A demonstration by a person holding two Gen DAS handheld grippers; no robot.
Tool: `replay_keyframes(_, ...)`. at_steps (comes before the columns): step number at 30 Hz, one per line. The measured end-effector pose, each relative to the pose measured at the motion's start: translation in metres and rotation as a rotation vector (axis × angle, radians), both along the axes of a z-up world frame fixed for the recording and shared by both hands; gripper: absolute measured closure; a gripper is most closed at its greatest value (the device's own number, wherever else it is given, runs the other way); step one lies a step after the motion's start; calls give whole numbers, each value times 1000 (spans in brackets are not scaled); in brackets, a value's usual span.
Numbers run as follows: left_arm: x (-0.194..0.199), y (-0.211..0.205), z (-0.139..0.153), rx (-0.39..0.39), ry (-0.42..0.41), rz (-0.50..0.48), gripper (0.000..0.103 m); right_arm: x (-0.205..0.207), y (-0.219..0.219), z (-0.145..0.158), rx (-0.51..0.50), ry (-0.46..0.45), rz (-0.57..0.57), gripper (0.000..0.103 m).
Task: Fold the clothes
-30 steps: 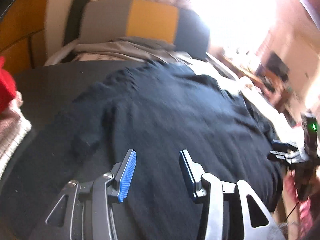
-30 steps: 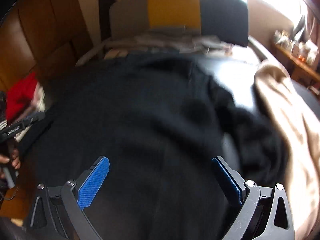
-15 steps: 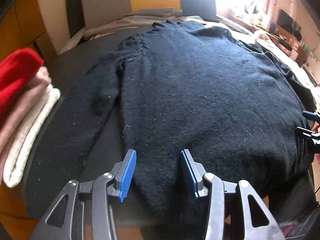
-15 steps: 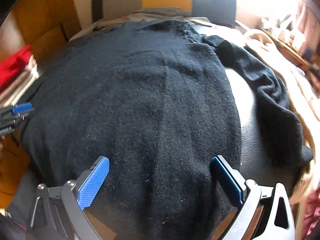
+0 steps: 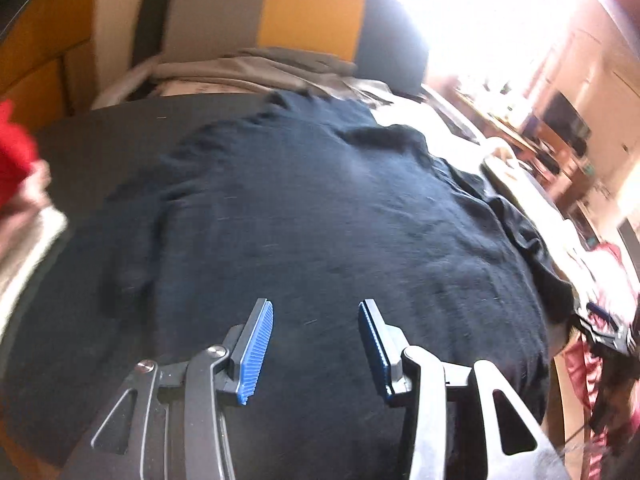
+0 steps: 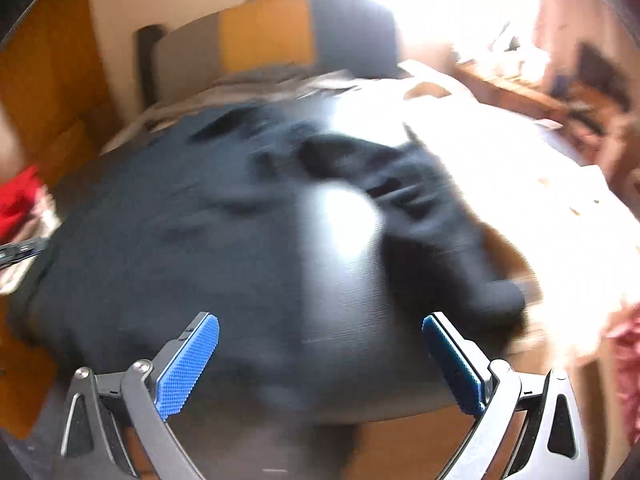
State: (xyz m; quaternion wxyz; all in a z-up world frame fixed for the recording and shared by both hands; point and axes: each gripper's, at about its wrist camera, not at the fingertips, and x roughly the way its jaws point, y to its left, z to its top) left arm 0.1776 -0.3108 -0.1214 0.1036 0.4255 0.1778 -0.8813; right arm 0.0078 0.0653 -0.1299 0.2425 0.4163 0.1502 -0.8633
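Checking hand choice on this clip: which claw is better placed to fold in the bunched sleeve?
Probably the right claw. It is open, and the bunched sleeve of the black sweater lies ahead on its right. The left claw, also open, sits over the sweater's body, away from that sleeve.

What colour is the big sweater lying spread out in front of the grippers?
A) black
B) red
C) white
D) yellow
A. The sweater spread across the table is black. Both the left gripper and the right gripper are open above it, and the only red thing is the folded clothing off at the left edge.
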Motion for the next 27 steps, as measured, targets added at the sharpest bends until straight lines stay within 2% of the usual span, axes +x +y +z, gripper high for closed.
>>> replay_keyframes(4,-31,23,-13,-19,-20,-57,58,-29,30,11,38,66,-78,0)
replay_keyframes(7,-37,29,-27,-23,-37,-67,58,-49,37,1,71,18,-47,1)
replay_keyframes(8,-37,30,-32,-24,-42,-68,58,-53,37,-4,69,-11,-51,3)
replay_keyframes(9,-38,31,-37,-25,-47,-68,58,-58,39,-9,50,-49,-61,13)
replay_keyframes(10,-39,32,-42,-25,-51,-69,55,-62,41,-13,30,-86,-71,13)
replay_keyframes(12,-38,34,-43,-38,-47,-82,54,-65,42,-10,25,-101,-81,53)
replay_keyframes(13,-38,36,-43,-48,-47,-89,53,-65,42,-6,22,-106,-81,86)
replay_keyframes(14,-38,37,-44,-58,-47,-95,52,-66,41,-2,25,-112,-77,91)
replay_keyframes(17,-39,41,-44,-84,-51,-108,50,-69,39,18,53,-85,-59,90)
replay_keyframes(23,-41,35,-43,-42,-41,-104,48,-106,72,111,98,130,-153,90)
replay_keyframes(26,-45,30,-41,-10,-46,-104,48,-143,115,133,174,183,-307,89)
replay_keyframes(27,-46,28,-41,1,-48,-104,48,-161,133,132,195,163,-370,81)
